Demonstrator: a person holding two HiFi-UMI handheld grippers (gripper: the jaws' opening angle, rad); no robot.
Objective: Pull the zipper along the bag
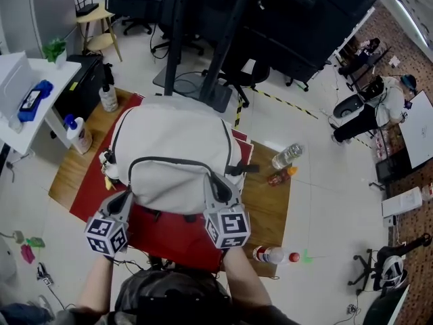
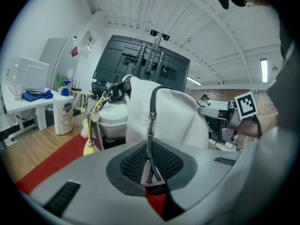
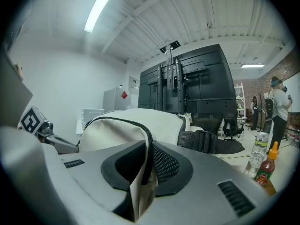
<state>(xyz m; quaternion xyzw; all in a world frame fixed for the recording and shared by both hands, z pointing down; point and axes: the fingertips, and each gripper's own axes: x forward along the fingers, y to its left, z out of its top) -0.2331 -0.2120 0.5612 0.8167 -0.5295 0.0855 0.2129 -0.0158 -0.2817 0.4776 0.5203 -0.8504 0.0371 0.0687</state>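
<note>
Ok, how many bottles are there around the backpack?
5: a dark-topped bottle and a pump bottle left of the backpack, a clear bottle and a sauce bottle right of it, a plastic bottle lying nearest the person. The backpack may hide more.

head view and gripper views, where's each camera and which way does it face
head view: on the person's head, facing steeply down at the bag; both forearms, left claw and right claw show.
left gripper view: on the left claw, looking along its jaws, shut on the zipper pull.
right gripper view: on the right claw, jaws pinching bag fabric.
shared: all three show the bag.
</note>
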